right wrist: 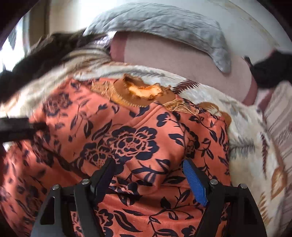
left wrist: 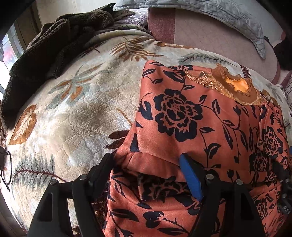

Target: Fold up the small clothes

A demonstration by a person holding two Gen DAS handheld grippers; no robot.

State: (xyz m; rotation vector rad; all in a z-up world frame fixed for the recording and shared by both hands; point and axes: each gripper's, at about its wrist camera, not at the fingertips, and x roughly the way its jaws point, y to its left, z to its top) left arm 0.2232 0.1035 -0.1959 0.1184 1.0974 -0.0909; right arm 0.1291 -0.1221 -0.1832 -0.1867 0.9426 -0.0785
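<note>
An orange garment with black flowers (left wrist: pixel 191 116) lies on a cream leaf-patterned blanket (left wrist: pixel 73 109), its brown ribbed collar (left wrist: pixel 235 87) at the far end. My left gripper (left wrist: pixel 147 160) is open, its fingers spread over the folded near left edge of the garment. In the right wrist view the garment (right wrist: pixel 136 138) fills the middle, collar (right wrist: pixel 144 93) at the far end. My right gripper (right wrist: pixel 148 165) is open over the garment's near right part. The other gripper's black finger (right wrist: pixel 16 127) shows at the left edge.
A dark brown fleece (left wrist: pixel 51 47) lies at the blanket's far left. A grey quilted cover (left wrist: pixel 228 16) and a pink mattress surface (left wrist: pixel 209 34) lie beyond. A black cable (left wrist: pixel 7 167) is at the left edge. A striped cloth (right wrist: pixel 281 127) lies at the right.
</note>
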